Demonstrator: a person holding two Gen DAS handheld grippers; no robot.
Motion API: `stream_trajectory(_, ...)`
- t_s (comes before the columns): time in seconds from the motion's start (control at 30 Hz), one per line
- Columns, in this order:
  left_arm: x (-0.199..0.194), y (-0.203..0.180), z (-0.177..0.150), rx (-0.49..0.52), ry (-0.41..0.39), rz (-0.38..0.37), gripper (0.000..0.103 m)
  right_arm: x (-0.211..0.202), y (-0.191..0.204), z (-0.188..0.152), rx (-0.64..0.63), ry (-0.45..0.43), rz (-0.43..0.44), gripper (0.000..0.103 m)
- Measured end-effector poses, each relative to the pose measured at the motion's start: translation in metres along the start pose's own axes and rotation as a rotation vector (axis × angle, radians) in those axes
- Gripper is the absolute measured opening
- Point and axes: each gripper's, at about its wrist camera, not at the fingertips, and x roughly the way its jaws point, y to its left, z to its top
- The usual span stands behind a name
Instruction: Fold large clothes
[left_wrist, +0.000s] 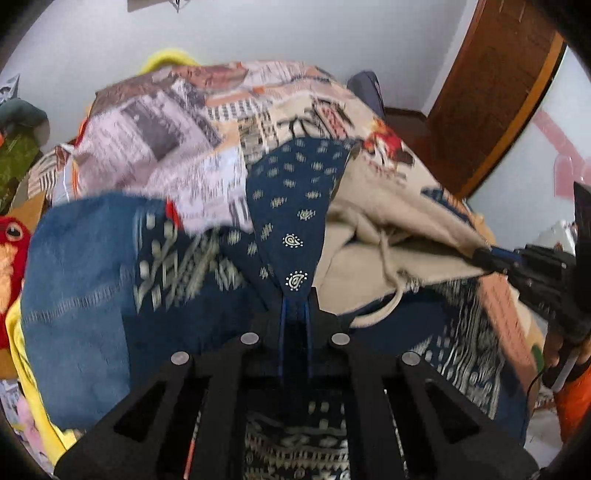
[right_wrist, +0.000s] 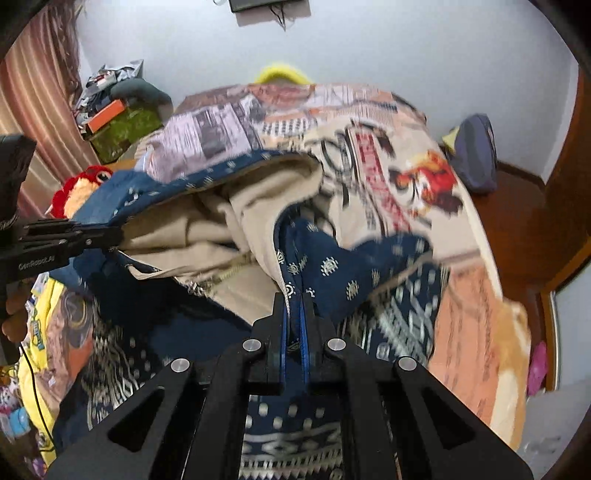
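Bed: a printed bedspread (right_wrist: 388, 155) lies under your work.
Left gripper (left_wrist: 294, 295): your jaws pinch the navy garment (left_wrist: 291, 199).
Right gripper (right_wrist: 294, 295): clamped on its hem too.

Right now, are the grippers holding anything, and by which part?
Both are shut on the blue patterned garment. The left gripper and the right gripper each pinch an edge of it, holding it lifted over the bed.
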Motion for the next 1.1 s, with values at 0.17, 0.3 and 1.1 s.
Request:
stream_trajectory(0.17,0.026,0.001,-0.039,0.022,0.054,0.065,0.010,0.018,-0.008,-0.028,0.074,0.080,0.014,0.006)
stream_trajectory(0.3,0.049,0.002,-0.063,0.035,0.106,0.117,0.013,0.037,-0.007,-0.045,0.074,0.154,-0.009,0.006)
stream_trajectory(1.1,-0.004,-0.027,0.011,0.075,-0.146,0.098,0.051,-0.006,-0.001,0.015,0.074,-0.042,0.045,0.034)
